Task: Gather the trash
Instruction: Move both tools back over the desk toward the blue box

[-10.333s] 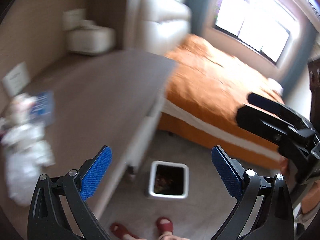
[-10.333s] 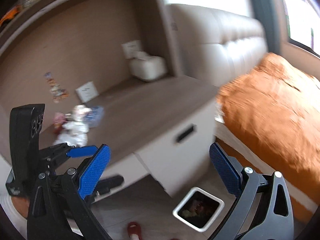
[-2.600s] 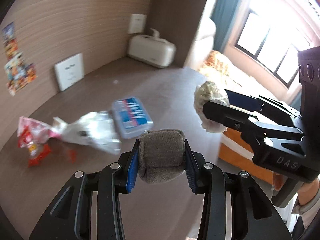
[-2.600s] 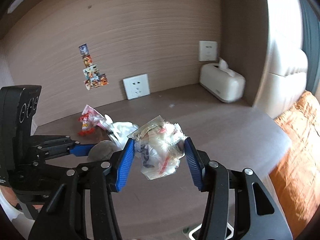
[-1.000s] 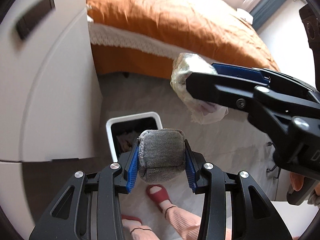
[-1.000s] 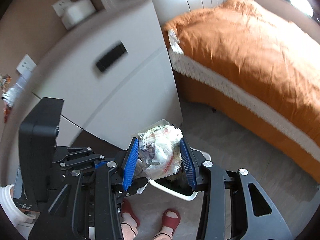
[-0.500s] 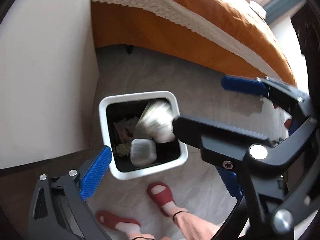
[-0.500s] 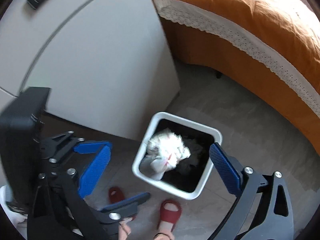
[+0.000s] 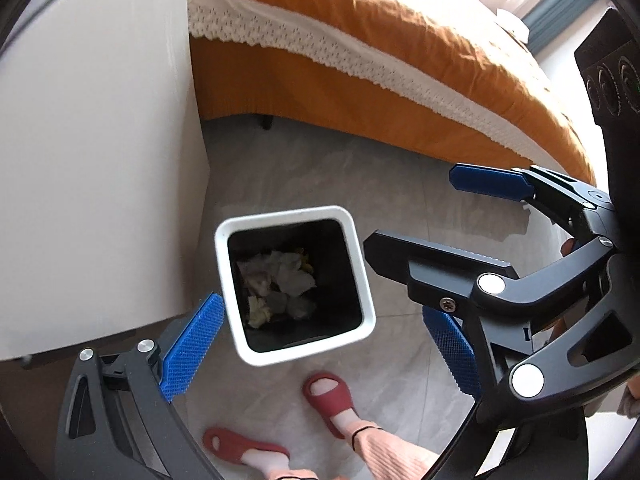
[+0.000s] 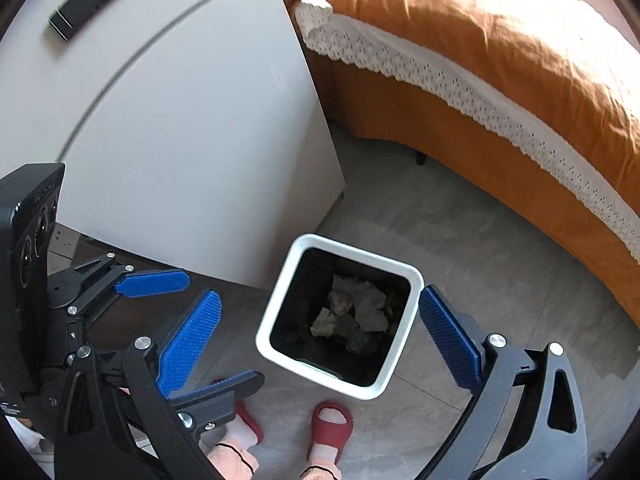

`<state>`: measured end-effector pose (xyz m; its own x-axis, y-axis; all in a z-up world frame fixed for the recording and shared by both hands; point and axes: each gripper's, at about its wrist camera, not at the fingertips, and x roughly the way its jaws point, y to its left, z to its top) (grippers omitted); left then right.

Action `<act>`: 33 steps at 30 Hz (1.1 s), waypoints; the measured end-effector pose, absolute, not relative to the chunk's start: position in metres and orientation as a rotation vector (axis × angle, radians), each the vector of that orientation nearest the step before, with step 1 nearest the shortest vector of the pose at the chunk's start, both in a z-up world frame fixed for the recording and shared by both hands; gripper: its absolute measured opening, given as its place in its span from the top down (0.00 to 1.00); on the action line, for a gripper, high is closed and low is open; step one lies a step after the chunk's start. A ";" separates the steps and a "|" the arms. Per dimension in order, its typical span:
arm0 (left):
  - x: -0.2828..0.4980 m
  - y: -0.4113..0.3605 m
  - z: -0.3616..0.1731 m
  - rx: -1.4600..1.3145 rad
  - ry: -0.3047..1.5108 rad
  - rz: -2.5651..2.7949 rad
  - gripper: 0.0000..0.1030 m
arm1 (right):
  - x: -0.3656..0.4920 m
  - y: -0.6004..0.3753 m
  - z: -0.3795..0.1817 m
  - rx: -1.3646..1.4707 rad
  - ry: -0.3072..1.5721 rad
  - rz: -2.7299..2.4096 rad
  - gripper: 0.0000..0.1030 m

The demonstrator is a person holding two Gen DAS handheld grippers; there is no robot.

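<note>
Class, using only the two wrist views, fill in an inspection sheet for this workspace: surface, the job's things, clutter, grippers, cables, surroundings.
Surface: grey tiled floor, bare around the bin.
Job's things: white square trash bin stands upright on the floor beside the white cabinet; crumpled trash lies at its bottom.
Clutter: nothing seen on the floor.
Grippers: left gripper and right gripper both open and empty, held above the bin.
Cables: nothing seen.
Surroundings: bed with orange cover and white lace trim; the person's feet in red slippers just in front of the bin.
</note>
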<state>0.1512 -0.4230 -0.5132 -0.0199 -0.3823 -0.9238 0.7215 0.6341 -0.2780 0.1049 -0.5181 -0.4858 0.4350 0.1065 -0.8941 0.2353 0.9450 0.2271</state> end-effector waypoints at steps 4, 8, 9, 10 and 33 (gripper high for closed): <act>0.152 -0.422 -0.485 0.322 1.286 -0.898 0.05 | 0.104 -0.516 -0.460 0.333 1.093 -0.085 0.04; 0.150 -0.419 -0.447 0.322 1.236 -0.886 0.05 | 0.096 -0.514 -0.422 0.320 1.045 -0.101 0.04; 0.149 -0.418 -0.438 0.323 1.224 -0.884 0.05 | 0.092 -0.514 -0.409 0.317 1.028 -0.107 0.04; 0.147 -0.417 -0.426 0.321 1.209 -0.885 0.05 | 0.090 -0.516 -0.399 0.316 1.014 -0.111 0.04; 0.120 -0.369 -0.207 0.242 0.898 -0.831 0.05 | 0.050 -0.474 -0.192 0.230 0.697 -0.035 0.04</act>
